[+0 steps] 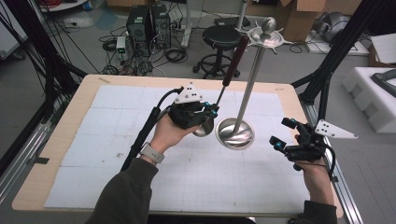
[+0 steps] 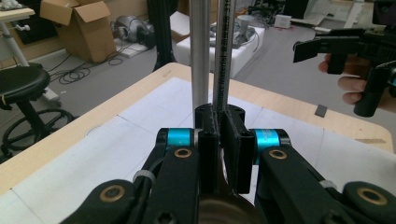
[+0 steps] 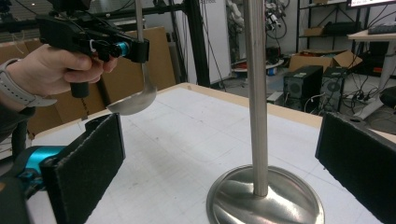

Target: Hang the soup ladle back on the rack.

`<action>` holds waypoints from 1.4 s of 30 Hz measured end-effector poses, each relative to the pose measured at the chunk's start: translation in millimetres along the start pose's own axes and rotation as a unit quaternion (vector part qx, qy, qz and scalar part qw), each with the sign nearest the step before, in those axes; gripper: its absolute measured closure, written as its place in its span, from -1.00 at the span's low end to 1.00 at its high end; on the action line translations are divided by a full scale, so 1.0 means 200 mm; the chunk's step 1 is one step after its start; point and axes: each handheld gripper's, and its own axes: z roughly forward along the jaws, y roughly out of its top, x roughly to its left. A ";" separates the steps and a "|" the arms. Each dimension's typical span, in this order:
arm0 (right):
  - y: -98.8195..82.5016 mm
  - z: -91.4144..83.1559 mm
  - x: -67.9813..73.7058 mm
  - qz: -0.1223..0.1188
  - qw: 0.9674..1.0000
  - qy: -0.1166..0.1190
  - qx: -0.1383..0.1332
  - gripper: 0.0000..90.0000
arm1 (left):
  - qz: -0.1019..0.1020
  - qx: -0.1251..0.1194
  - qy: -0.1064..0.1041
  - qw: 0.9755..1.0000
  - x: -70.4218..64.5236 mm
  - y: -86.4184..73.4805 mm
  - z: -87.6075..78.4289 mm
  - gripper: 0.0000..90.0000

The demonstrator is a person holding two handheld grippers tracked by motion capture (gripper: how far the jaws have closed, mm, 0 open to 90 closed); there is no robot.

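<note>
Left claw [image 1: 205,113] clamped on ladle [image 1: 227,79] low on the thin shank, just above the bowl; bowl hanging under the jaws, clear of the mat, dark handle rising up and away from the claw toward the top of the stand [image 1: 250,79]. Ladle long axis near upright, tilted slightly, running almost parallel to the stand pole just beside it; from the left gripper view, pole [image 2: 201,56] and shank [image 2: 223,51] side by side straight ahead of the jaws. Hooks on the stand's top ring above the handle end, so probably a lift and hang next. Right claw [image 1: 285,134] wide open, empty, off to the far side of the stand base [image 3: 265,198], pole standing between its pads [image 3: 88,172] but untouched. Left hand [image 1: 170,133] nearer, already carrying
</note>
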 end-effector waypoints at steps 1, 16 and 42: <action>0.00 0.00 0.00 0.000 1.000 0.000 0.000 -1.00 | -0.002 -0.002 -0.001 1.000 0.00 0.00 0.00 0.88; 0.00 -0.01 0.00 0.002 1.000 0.001 -0.006 -1.00 | -0.005 0.006 0.008 1.000 0.02 0.00 0.05 0.88; 0.00 -0.02 0.00 0.007 1.000 0.003 -0.007 -1.00 | -0.010 0.022 0.013 1.000 0.03 0.01 0.18 0.88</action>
